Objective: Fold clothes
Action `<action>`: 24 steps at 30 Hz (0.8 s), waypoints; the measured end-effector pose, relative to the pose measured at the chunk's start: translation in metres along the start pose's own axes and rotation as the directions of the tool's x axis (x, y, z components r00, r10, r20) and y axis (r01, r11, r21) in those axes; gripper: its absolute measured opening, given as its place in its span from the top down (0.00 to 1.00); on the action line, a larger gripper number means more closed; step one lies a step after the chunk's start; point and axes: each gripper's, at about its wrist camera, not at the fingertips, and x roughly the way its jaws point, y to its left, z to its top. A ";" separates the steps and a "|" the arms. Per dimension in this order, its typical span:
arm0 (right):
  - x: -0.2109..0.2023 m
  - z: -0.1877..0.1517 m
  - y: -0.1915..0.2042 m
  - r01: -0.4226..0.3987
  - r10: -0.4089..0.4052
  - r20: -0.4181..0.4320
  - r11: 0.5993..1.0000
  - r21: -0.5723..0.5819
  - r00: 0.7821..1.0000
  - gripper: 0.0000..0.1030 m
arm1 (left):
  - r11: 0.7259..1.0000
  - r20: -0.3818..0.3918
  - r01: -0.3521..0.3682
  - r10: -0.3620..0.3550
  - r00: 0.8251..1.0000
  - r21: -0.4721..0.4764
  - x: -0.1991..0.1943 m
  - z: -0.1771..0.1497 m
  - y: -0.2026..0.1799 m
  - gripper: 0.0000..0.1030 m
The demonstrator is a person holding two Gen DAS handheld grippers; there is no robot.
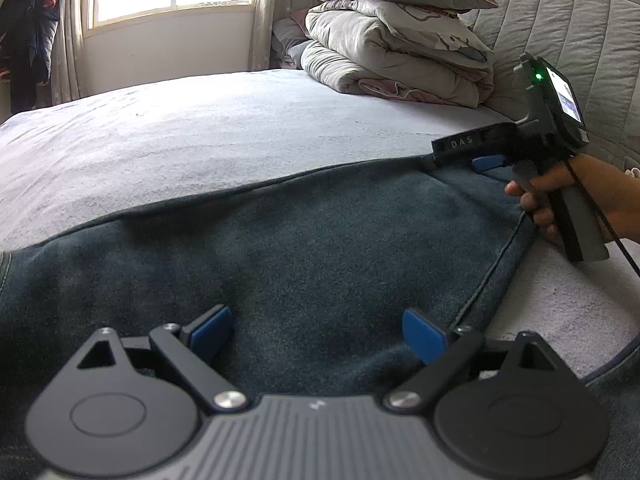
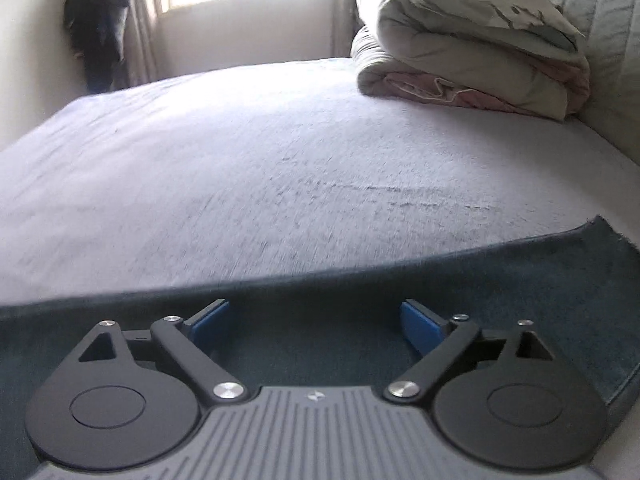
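Left wrist alone shows the hand; both grippers gape over the jeans.

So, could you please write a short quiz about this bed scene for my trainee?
1. True or false: the left gripper is shut on the dark garment.
2. What lies stacked by the headboard? A) folded quilts and a pillow B) books C) shoes
3. Fill in: the garment lies flat on the ____.

Key:
1. False, both it and the right gripper stand open above the fabric.
2. A, the stack.
3. Bed.
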 end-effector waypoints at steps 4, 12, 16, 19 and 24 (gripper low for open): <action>-0.016 -0.006 0.005 0.007 -0.007 0.006 0.999 0.034 1.000 0.10 | 0.999 0.012 0.035 -0.035 0.999 -0.039 -0.003 0.001 0.008 0.07; -0.075 -0.017 0.037 -0.122 0.122 0.003 0.988 -0.092 0.992 0.10 | 0.969 0.097 0.037 -0.013 0.995 -0.245 -0.044 0.005 0.061 0.10; -0.096 -0.016 0.055 -0.172 0.174 0.010 0.980 -0.102 0.985 0.10 | 0.962 0.111 -0.101 0.133 0.985 -0.253 -0.077 0.000 0.092 0.24; -0.104 -0.018 0.072 -0.200 0.201 -0.004 0.973 -0.112 0.980 0.10 | 0.958 0.133 -0.140 0.177 0.975 -0.251 -0.096 -0.003 0.113 0.25; -0.113 -0.026 0.092 -0.230 0.229 -0.023 0.966 -0.118 0.973 0.10 | 0.972 0.036 -0.129 0.139 0.990 -0.197 -0.091 0.008 0.143 0.33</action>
